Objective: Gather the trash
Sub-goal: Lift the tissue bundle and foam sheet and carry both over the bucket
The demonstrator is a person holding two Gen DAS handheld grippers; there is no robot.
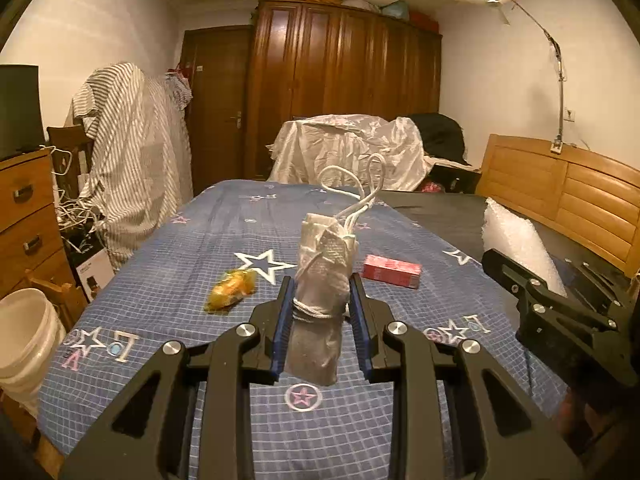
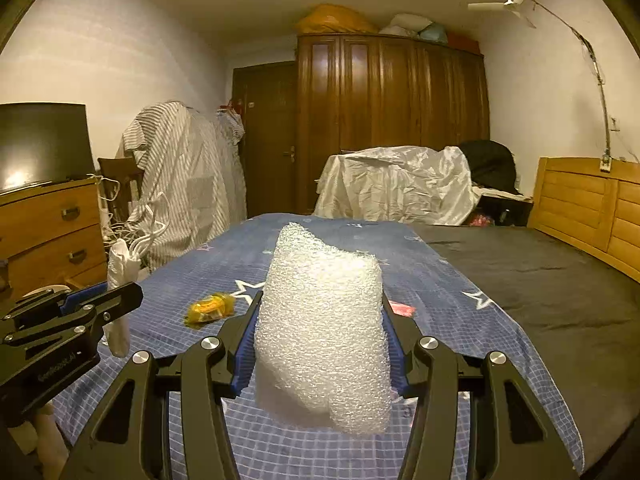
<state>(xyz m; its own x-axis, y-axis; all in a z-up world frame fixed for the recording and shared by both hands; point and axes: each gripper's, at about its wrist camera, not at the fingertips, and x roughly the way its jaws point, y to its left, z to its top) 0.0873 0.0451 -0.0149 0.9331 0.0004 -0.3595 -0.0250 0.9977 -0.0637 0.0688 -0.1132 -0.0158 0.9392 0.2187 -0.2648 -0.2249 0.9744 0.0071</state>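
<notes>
Bedspread [image 1: 168,264]: red box [image 1: 392,271] clear left view only.

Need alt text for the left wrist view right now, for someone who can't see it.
The left gripper is shut on a rolled white bag tied with cord, held above a blue star-print bedspread. A yellow wrapper and a red box lie on the bedspread beyond.

The blue bedsheet [image 1: 168,264] bears printed letters, seemingly "LOVE"; other print is illegible.
</notes>
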